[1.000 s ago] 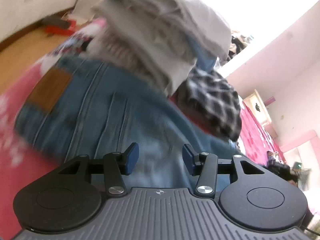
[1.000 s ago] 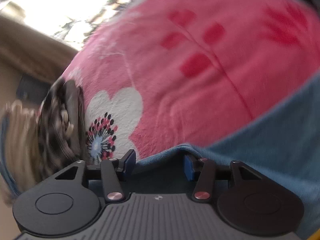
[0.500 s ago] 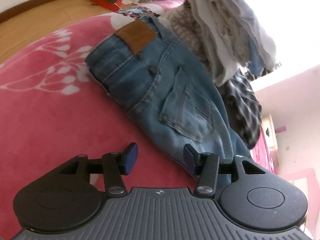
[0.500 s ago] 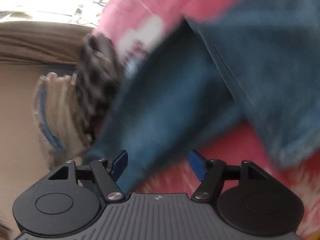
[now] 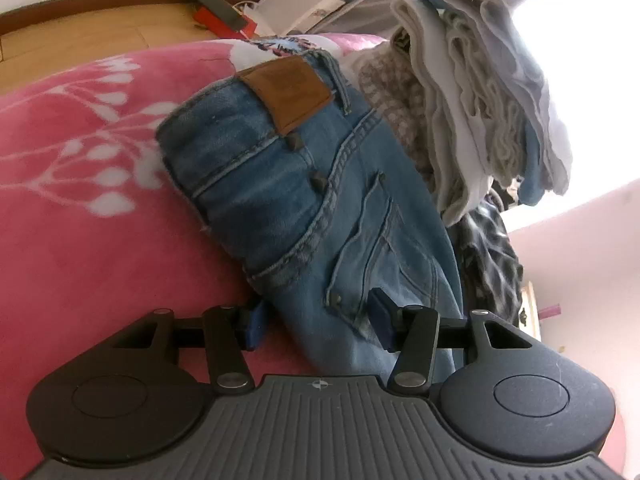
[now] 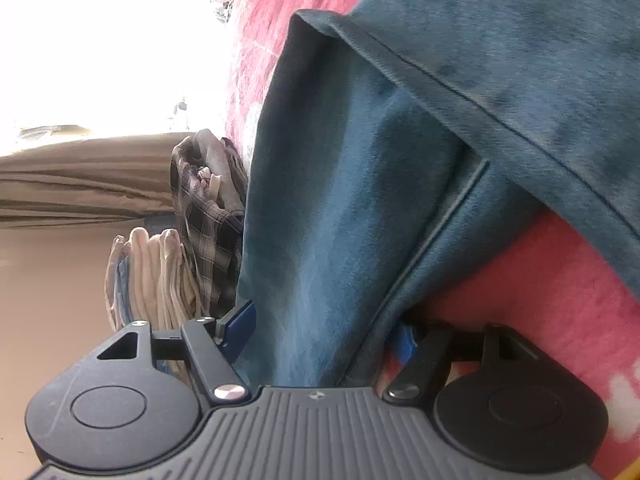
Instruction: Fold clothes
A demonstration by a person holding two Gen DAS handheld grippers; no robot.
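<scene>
Now both claws straddle the jeans, angled downward.

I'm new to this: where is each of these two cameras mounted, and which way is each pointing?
Left wrist: sits on the left hand-held gripper, looking along its fingers at the jeans on the pink blanket; only the gripper shows.
Right wrist: sits on the right hand-held gripper, jaws opening, denim between them; only the gripper shows.
Shared: jeans, blanket, the folded stack, the plaid shirt.
</scene>
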